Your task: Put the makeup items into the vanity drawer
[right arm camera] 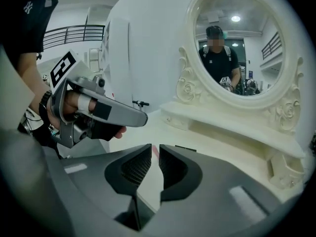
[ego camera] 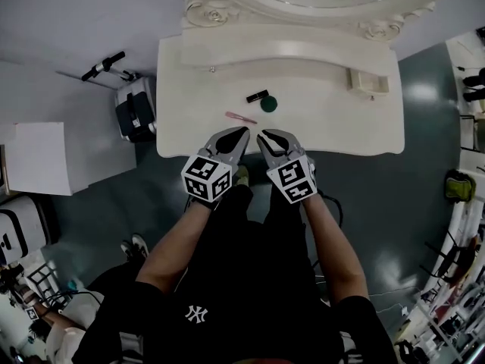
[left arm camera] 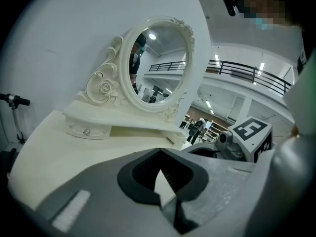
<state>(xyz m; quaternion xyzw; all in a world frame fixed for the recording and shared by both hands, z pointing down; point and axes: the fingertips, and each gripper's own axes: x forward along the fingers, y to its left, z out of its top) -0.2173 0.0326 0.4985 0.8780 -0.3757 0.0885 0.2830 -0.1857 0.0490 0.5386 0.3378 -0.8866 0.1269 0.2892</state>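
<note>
Left claw (ego camera: 242, 133) shut empty, right claw (ego camera: 263, 136) barely cracked: I'd gently open the drawer (left arm camera: 88, 130) under the mirror (left arm camera: 159, 63) first.

NY logo (ego camera: 195, 314) on black shirt (ego camera: 258, 321)

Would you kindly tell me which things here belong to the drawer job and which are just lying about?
Job: small black tube; dark green round compact; thin pink pencil; cream vanity table with its small knobbed drawer.
Lying about: black hard case; black-handled scooter beside it.
</note>
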